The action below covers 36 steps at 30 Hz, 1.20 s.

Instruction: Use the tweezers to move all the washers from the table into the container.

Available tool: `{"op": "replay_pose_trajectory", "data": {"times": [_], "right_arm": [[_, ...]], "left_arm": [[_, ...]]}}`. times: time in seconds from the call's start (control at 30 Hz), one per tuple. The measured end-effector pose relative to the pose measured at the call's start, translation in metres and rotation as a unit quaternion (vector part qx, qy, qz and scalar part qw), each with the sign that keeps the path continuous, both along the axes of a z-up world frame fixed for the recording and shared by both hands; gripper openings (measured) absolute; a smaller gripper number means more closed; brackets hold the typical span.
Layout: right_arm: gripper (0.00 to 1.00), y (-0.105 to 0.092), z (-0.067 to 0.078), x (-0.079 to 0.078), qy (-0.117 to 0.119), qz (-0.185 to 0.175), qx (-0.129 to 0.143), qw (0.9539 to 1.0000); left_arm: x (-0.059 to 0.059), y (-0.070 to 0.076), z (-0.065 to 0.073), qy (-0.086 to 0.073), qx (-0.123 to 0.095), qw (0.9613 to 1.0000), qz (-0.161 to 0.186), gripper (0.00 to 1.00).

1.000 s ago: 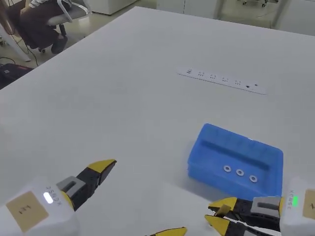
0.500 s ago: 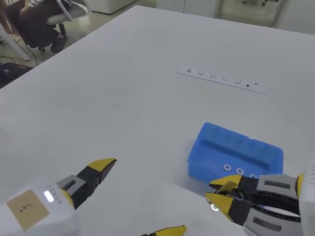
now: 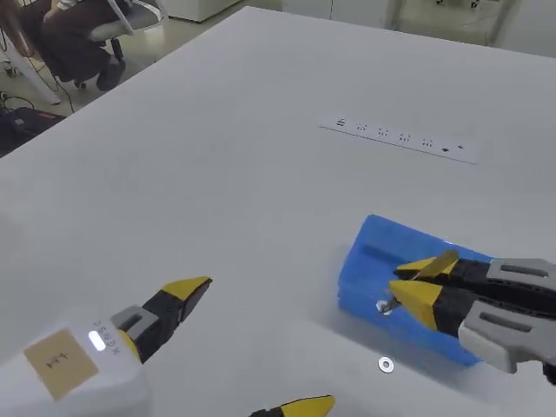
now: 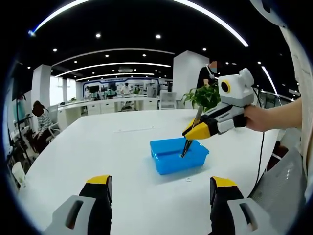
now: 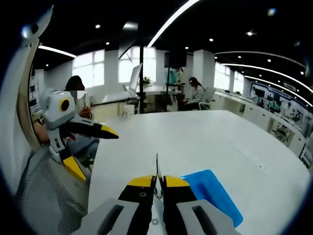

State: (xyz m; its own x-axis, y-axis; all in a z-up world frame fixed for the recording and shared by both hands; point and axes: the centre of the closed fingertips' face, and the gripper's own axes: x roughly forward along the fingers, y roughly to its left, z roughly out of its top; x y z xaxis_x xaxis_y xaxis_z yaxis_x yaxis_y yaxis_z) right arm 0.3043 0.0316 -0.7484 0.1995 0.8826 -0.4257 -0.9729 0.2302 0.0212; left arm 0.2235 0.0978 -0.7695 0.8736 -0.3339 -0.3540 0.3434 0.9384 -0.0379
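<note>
A blue container (image 3: 365,269) sits on the white table (image 3: 217,174); it also shows in the left gripper view (image 4: 171,159) and in the right gripper view (image 5: 215,196). My right gripper (image 3: 407,280) hovers over the container's front part, shut on thin metal tweezers (image 3: 393,301) that point down toward its front edge. A small round bit shows at their tip; I cannot tell whether it is a washer. One washer (image 3: 386,365) lies on the table just in front of the container. My left gripper (image 3: 252,347) stands open and holds nothing at the near left.
A white power strip (image 3: 400,139) lies flat on the table beyond the container. An office chair with a seated person (image 3: 78,35) stands off the table's far left corner. The table's left and middle offer free room.
My right gripper has risen from the table's front edge and come over the container with the tweezers. It now hides the washers in the container. The left gripper has barely moved.
</note>
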Motion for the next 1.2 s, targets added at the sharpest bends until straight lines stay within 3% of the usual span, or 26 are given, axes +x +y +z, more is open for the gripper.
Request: {"op": "replay_pose_trajectory", "data": {"times": [0.07,0.2,0.47,0.7,0.97,1.2], "right_arm": [[0.03,0.002,0.003,0.008,0.042,-0.011,0.03,0.9986],[0.03,0.002,0.001,0.019,0.071,-0.014,0.047,0.9963],[0.03,-0.001,-0.01,0.045,0.096,-0.039,0.033,0.994],[0.03,-0.003,-0.028,0.064,0.142,-0.075,0.023,0.9867],[0.03,-0.005,-0.048,0.081,0.16,-0.101,0.012,0.9818],[0.03,-0.003,-0.062,0.083,0.151,-0.095,-0.013,0.9838]], "left_arm": [[0.0,0.0,0.0,0.0,0.003,1.0,0.001,0.84],[0.0,0.001,-0.001,0.0,0.005,1.0,0.001,0.84],[0.001,0.002,0.0,0.0,0.006,1.0,0.003,0.84],[0.001,0.002,0.0,0.001,0.007,1.0,0.001,0.83],[0.0,0.002,-0.001,0.003,0.009,1.0,-0.001,0.83],[0.0,0.002,-0.001,0.003,0.009,1.0,-0.001,0.83]]}}
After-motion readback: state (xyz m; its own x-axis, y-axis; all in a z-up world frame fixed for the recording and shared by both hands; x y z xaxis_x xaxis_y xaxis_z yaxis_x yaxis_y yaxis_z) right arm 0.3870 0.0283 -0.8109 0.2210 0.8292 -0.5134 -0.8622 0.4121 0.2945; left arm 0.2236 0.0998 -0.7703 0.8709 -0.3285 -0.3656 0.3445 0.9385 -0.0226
